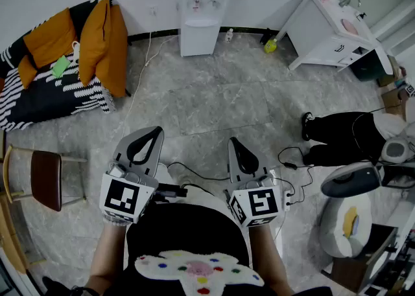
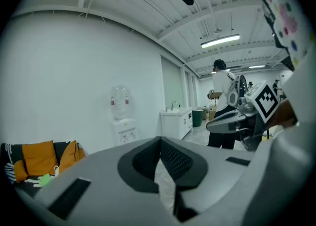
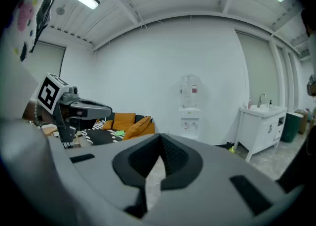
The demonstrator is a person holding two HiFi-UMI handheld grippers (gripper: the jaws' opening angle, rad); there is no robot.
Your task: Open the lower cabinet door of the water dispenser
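Two grippers, my left gripper and my right gripper, are pointing forward with their jaws pressed together, pinching nothing. I am seeing one water dispenser standing against the far wall, well apart from both. Its one lower cabinet door is looking shut. One chair is sitting left, and one white sink cabinet right.

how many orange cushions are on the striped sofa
3: one orange cushion lies toward the left of the sofa, and two more stand leaning together at its right end. Others may be hidden behind them.
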